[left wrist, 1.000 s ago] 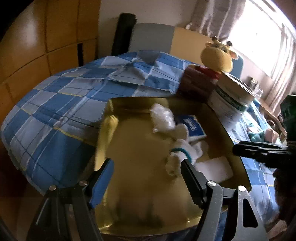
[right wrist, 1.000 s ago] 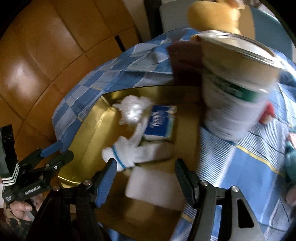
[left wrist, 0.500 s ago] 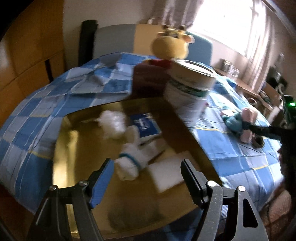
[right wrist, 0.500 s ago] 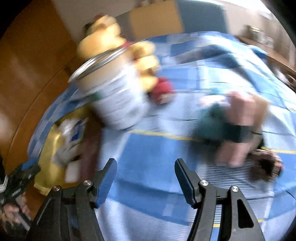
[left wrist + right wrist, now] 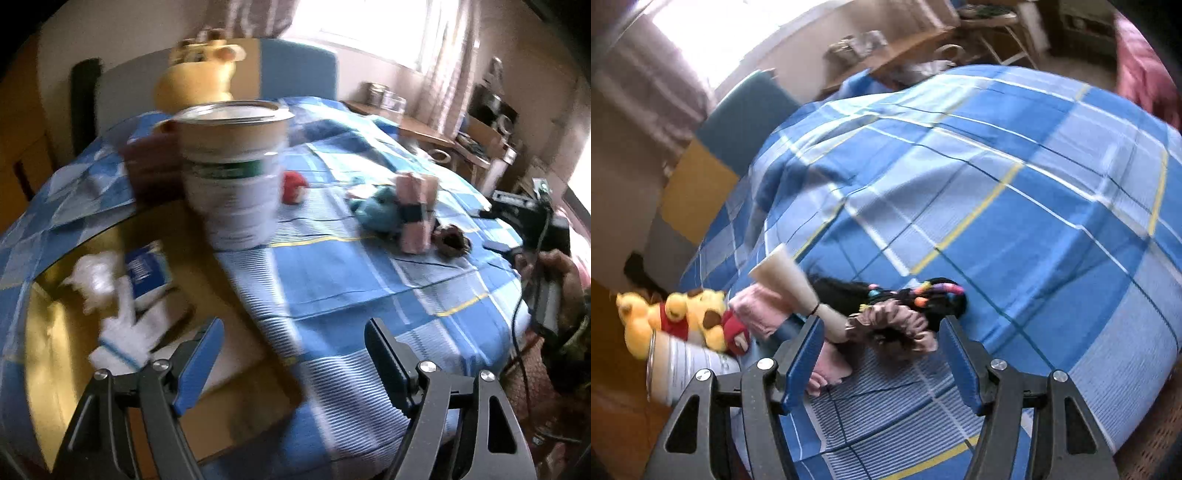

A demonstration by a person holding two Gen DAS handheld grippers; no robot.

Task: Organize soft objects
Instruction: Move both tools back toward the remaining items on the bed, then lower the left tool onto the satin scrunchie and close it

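Observation:
My left gripper (image 5: pixel 293 328) hangs over the edge of a golden tray (image 5: pixel 55 332), its jaws opening with nothing between them. In the tray lie white socks (image 5: pixel 125 339), a blue tissue pack (image 5: pixel 146 269) and a white fluffy wad (image 5: pixel 92 273). Farther right on the bed are a teal plush (image 5: pixel 380 210), a pink roll (image 5: pixel 415 206) and a brown scrunchie (image 5: pixel 450 240). My right gripper (image 5: pixel 882 325) stands open just above the scrunchie (image 5: pixel 897 321), not touching it. A black beaded hair band (image 5: pixel 934 291) and pink cloth (image 5: pixel 757 310) lie beside it.
A big tin can (image 5: pixel 232 184) stands by the tray, with a yellow plush (image 5: pixel 195 81) and a small red plush (image 5: pixel 293 186) behind it. The blue checked bedcover (image 5: pixel 1015 221) spreads to the right. A person's hand (image 5: pixel 561 266) holds the other gripper at the bed's right edge.
Both views have swung right, from the tray towards the open bed. The right gripper rolled and crossed past the tin to the scrunchie pile. The left jaws stand slightly wider.

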